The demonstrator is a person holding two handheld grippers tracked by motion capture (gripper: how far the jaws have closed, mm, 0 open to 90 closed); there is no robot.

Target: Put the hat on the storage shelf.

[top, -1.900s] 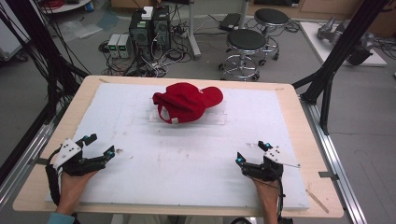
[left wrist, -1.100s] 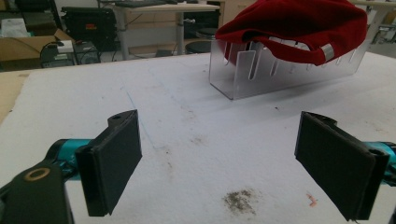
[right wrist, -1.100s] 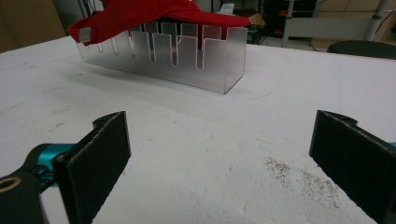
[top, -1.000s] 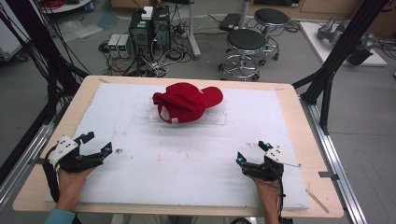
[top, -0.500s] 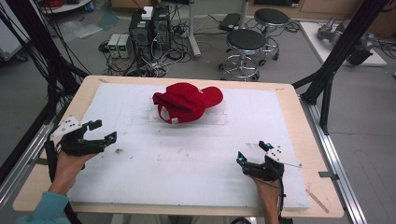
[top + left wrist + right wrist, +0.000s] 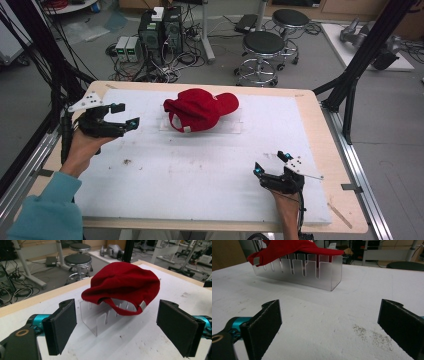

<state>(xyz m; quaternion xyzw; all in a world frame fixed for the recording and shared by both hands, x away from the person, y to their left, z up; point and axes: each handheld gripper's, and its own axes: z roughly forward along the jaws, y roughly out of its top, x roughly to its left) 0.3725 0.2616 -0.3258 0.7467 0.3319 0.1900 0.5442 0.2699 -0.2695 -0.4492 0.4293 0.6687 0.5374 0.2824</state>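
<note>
We are working at a wooden table (image 6: pixel 320 125) that is carrying a white foam board (image 6: pixel 210 170), with stools and computer boxes standing on the grey floor behind it. A red cap (image 6: pixel 199 108) is lying on a clear slotted acrylic rack (image 6: pixel 100 318) near the far middle of the board, its back strap hanging toward us. We are holding the left gripper (image 6: pixel 122 116) above the board's left part, near the cap, its jaws spread wide and pointing at it. We are resting the right gripper (image 6: pixel 270 165) near the front right edge, well apart from the cap, its jaws also spread and empty.
</note>
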